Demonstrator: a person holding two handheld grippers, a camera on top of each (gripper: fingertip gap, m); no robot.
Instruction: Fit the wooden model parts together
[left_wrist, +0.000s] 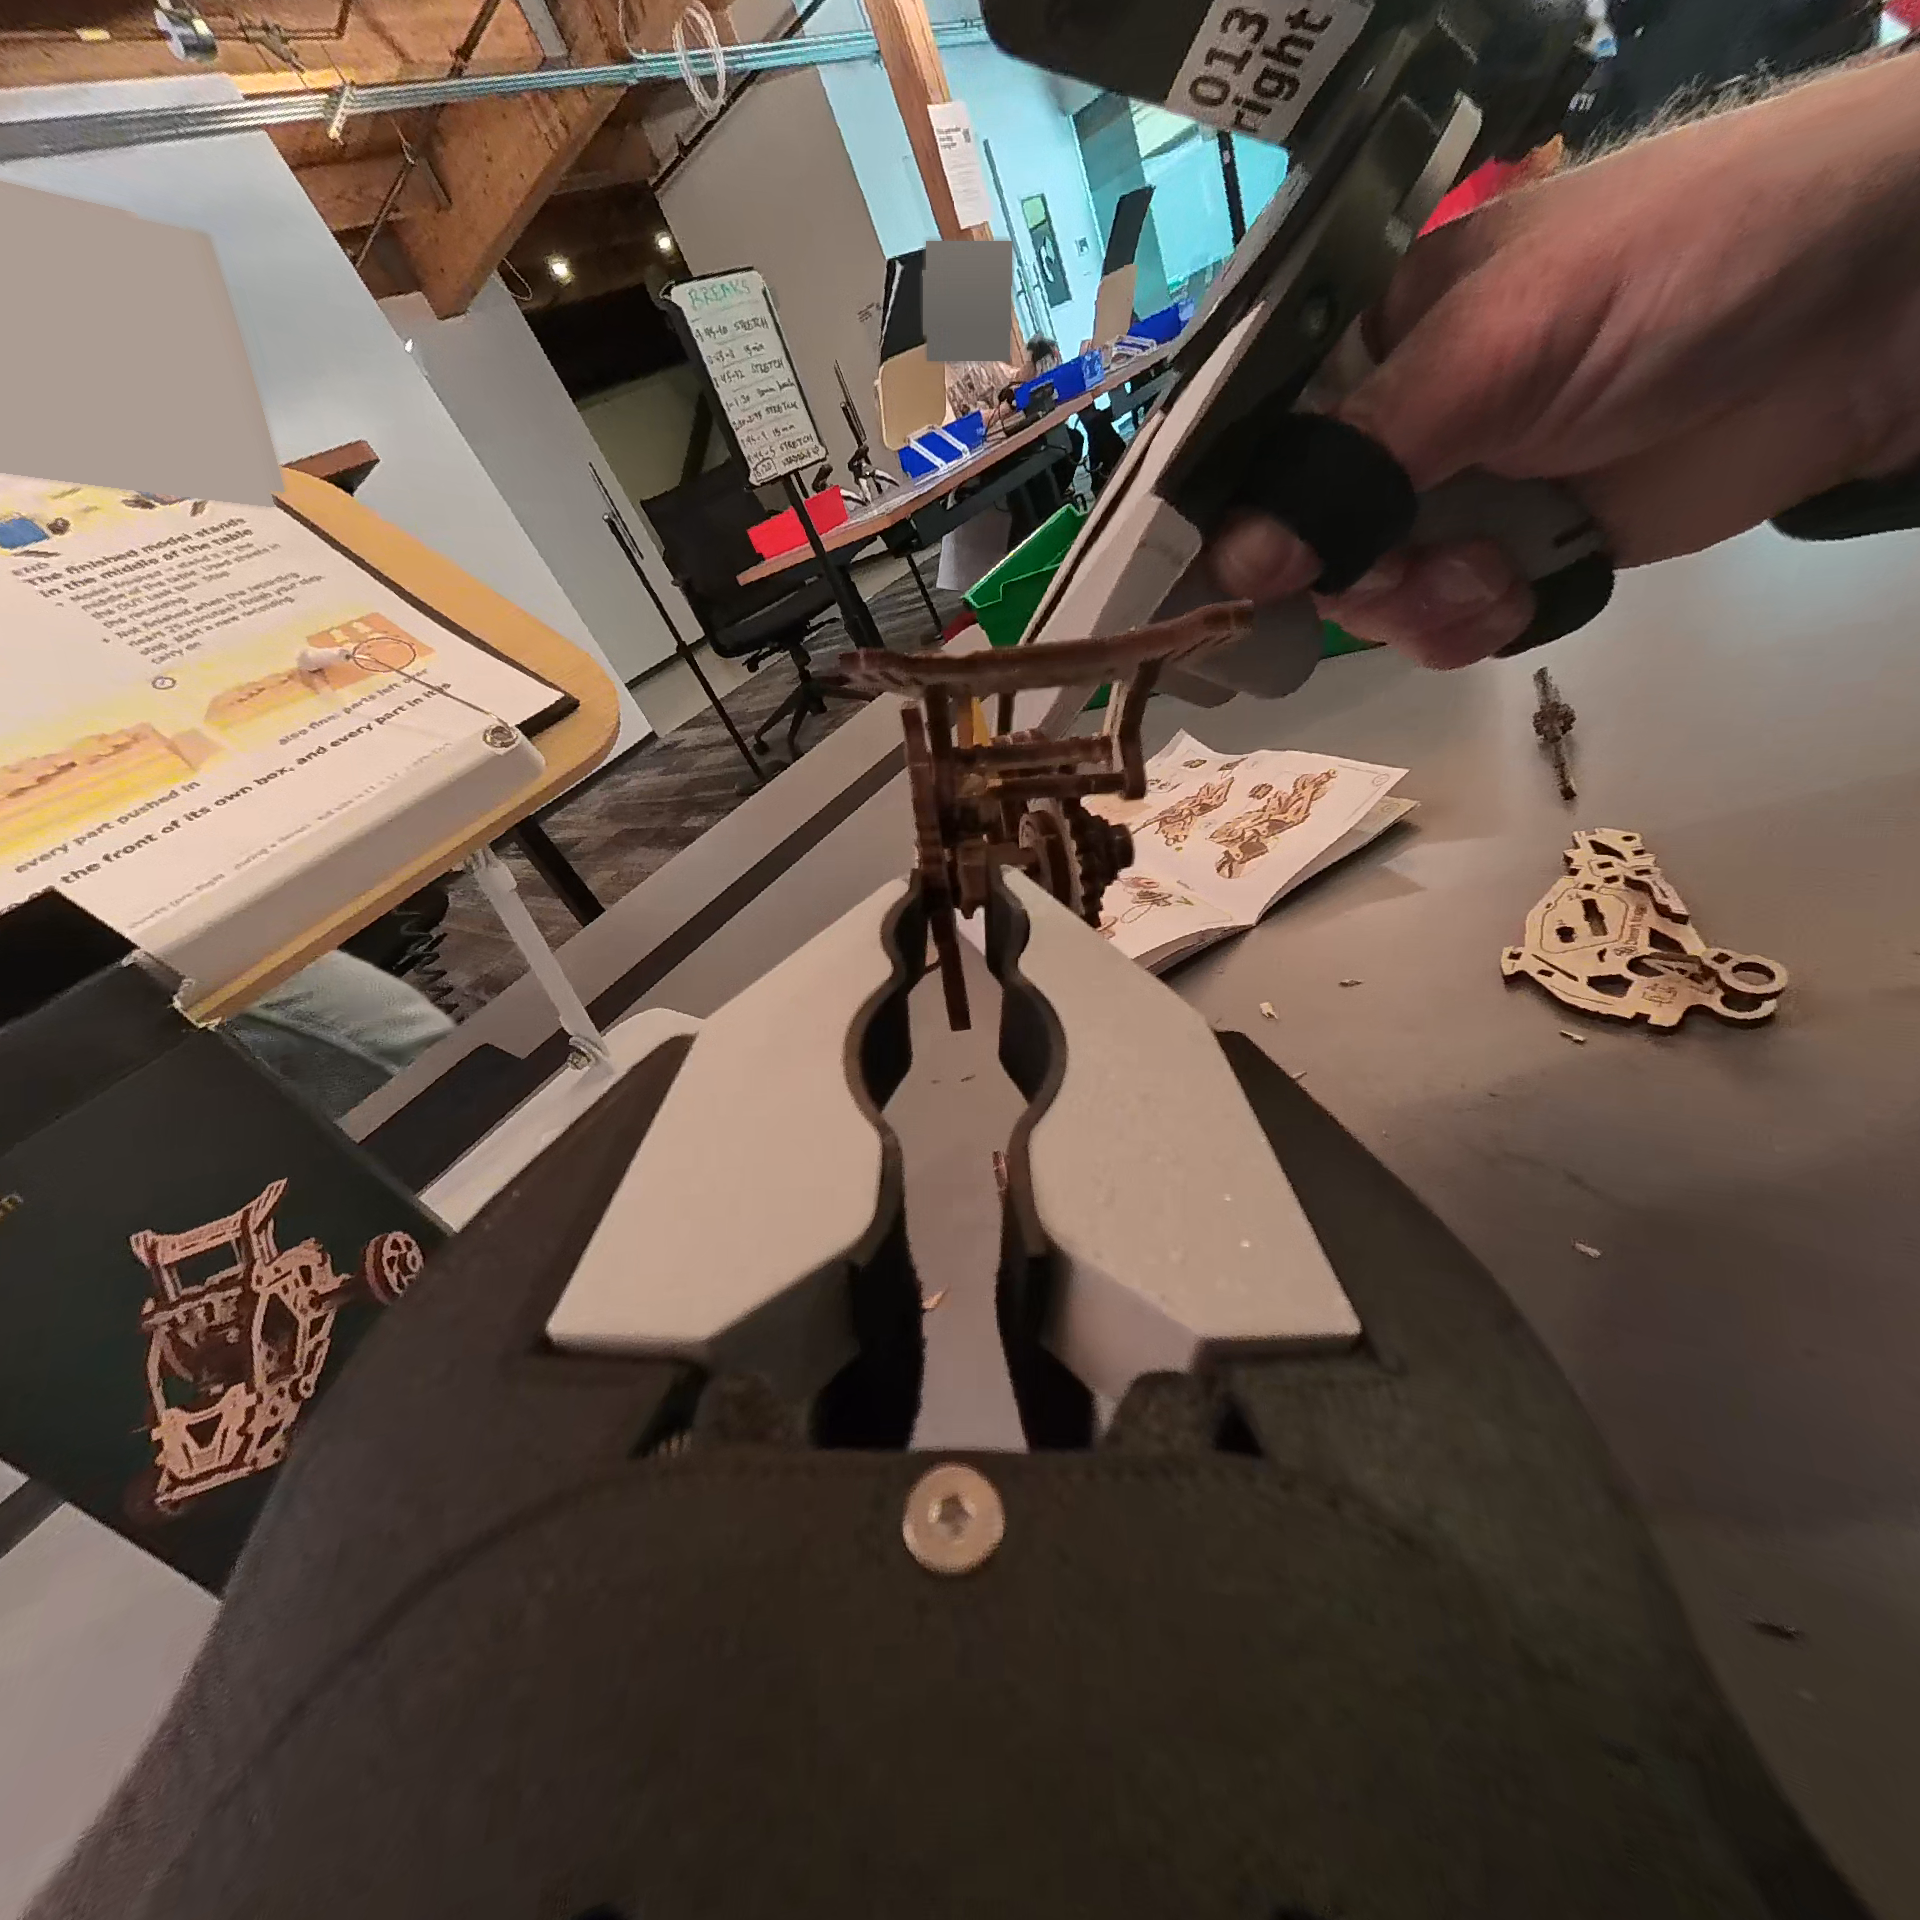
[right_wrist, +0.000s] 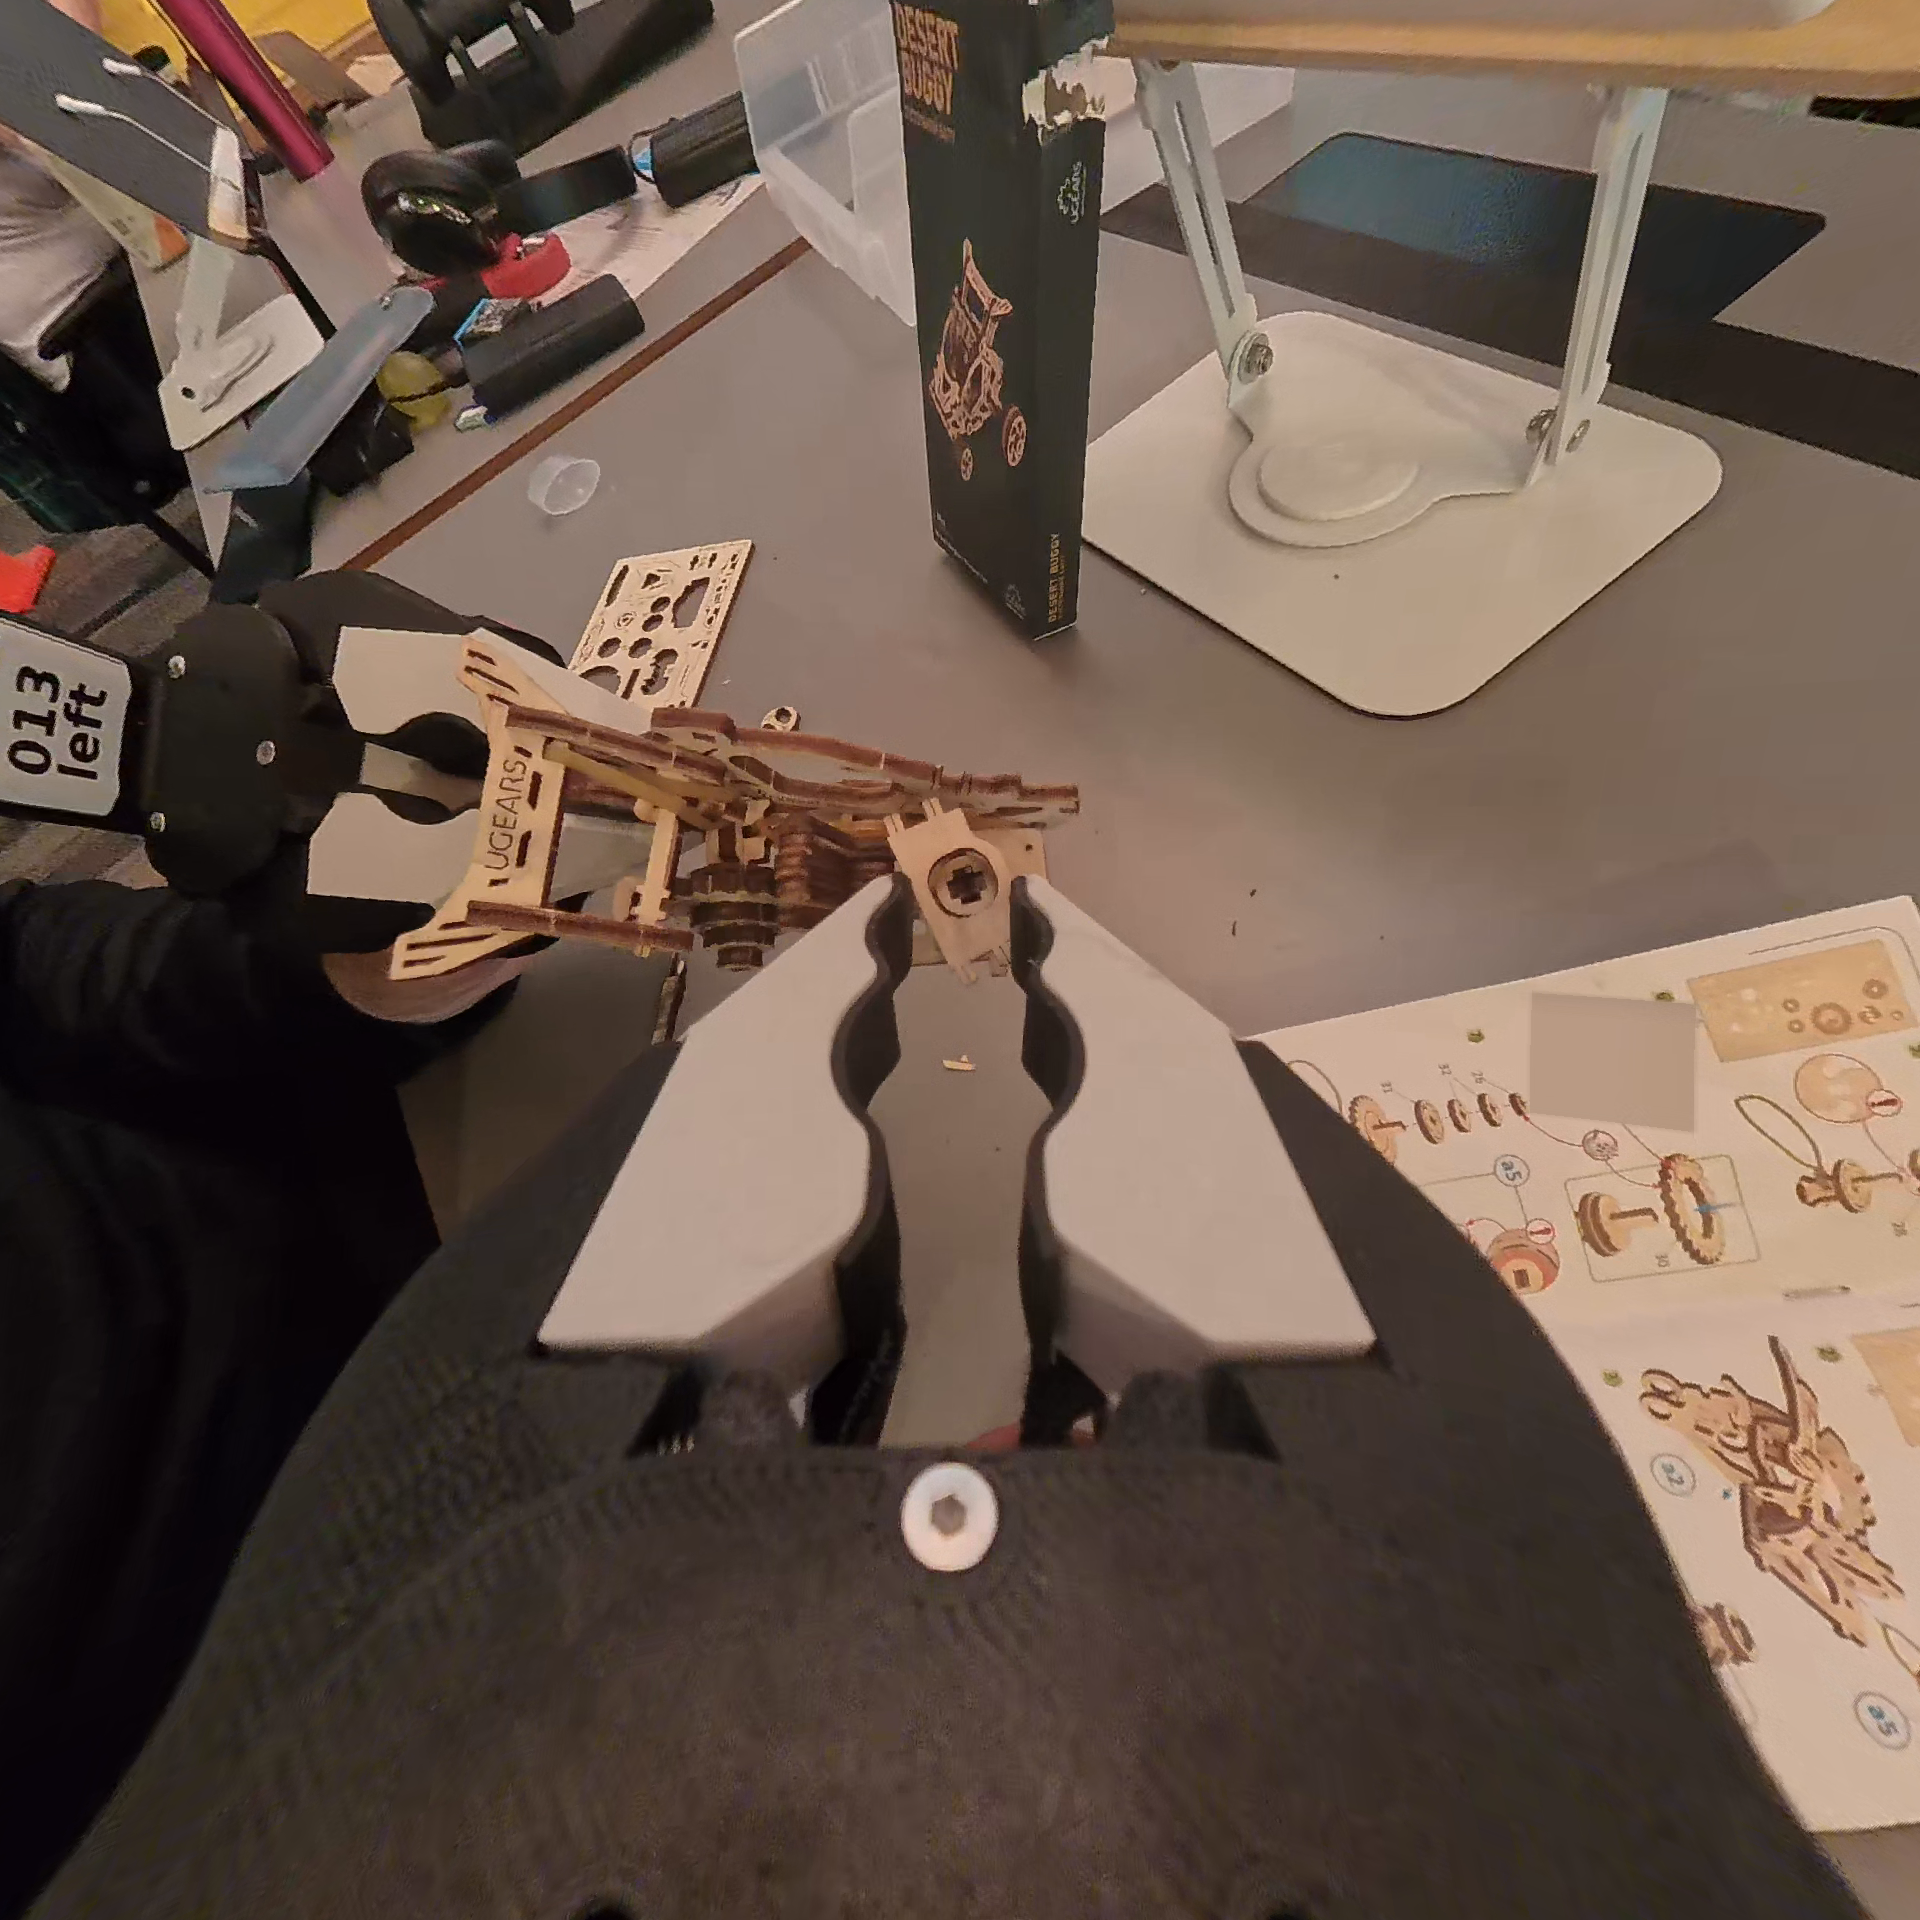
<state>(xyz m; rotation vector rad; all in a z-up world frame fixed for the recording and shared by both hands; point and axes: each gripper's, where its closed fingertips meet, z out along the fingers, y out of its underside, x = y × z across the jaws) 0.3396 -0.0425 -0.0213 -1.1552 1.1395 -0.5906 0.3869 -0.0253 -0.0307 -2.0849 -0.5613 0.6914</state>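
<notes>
Grey table (right_wrist: 1195, 748) beneath a pale, brown-edged, geared wooden model (right_wrist: 727, 821).

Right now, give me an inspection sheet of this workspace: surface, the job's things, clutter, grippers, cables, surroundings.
Surface: grey table, with small wood chips scattered on it.
Job's things: half-built wooden model held in the air; small square wooden piece at its end; flat cut-out wooden part and a short axle lying loose; punched-out wooden sheet.
Clutter: open instruction booklet; upright dark box; white stand; small clear cap.
Grippers: left gripper shut on the model's frame; right gripper closed on the small square piece.
Cables: nothing seen.
Surroundings: neighbouring tables with bins, office chair, whiteboard.
</notes>
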